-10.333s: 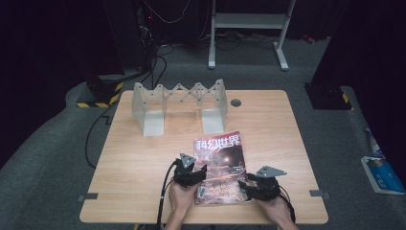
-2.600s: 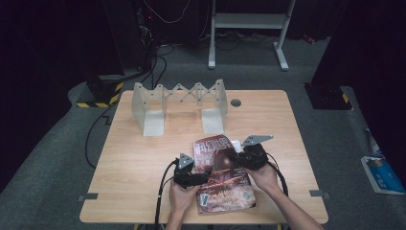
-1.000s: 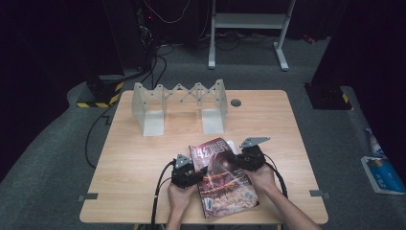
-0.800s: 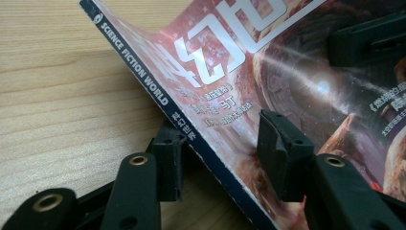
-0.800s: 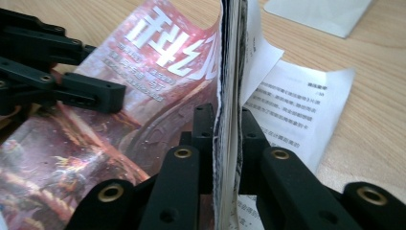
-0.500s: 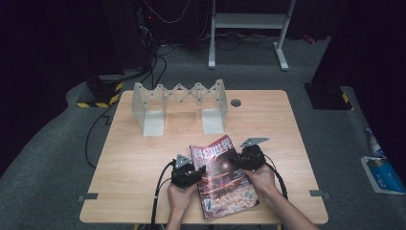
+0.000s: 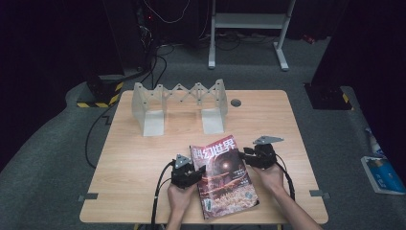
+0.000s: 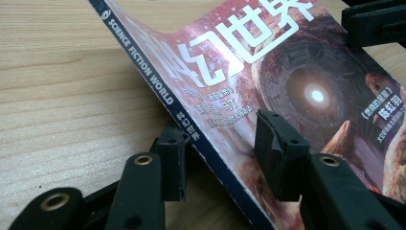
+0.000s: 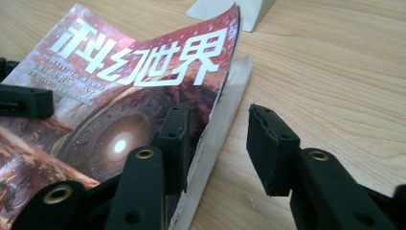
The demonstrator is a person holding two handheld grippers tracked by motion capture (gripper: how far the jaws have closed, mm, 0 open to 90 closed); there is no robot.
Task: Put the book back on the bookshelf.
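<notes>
Both tongs, left (image 7: 198, 171) and right (image 7: 244, 154), gape astride the magazine's (image 7: 225, 175) edges (spine and fore-edge).

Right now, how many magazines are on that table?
1. The magazine lies near the front edge of the table, between the left gripper at its spine and the right gripper at its open edge.

Red magazine (image 7: 224, 175), white title lettering

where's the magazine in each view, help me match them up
High view: magazine lies near the table's front edge, between the left gripper and the right gripper.
Left gripper view: magazine fills the upper right, spine between the jaws.
Right gripper view: magazine at left.
Shared landmark: its white title characters.
</notes>
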